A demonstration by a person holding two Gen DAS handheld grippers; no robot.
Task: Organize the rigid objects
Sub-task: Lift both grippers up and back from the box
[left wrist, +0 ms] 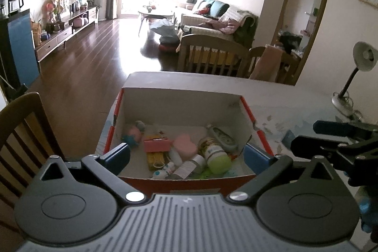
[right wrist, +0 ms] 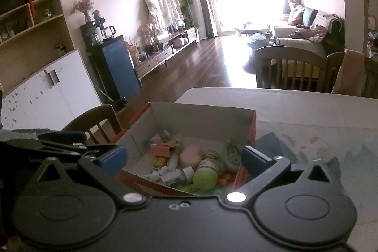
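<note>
A red cardboard box [left wrist: 250,115], open-topped and white inside, sits on the pale table [left wrist: 295,96] at the centre of both wrist views, packed with small hard items: a green-capped bottle [left wrist: 216,158] lying on its side at lower right of the pile, a pink rectangular case [left wrist: 157,145] left of centre, a pink rounded block [left wrist: 185,145] between them, a small white bottle [left wrist: 189,168] at the near wall. The left gripper [left wrist: 186,154] hangs with its blue pads spread as wide as the box's near end, nothing between them; the right gripper [right wrist: 184,157] is likewise fully spread and empty, its pads framing the box from the lower part of its own frame. In the left view the right gripper's black frame shows at the right edge, beside the box's right wall. The box lies straight ahead of and below both tools, its long axis running away from them toward the top of the frame. By the look of it the left gripper sits squarer over the contents, the right one off to the box's near right corner, so the green-capped bottle seems within closer reach of the right
</note>
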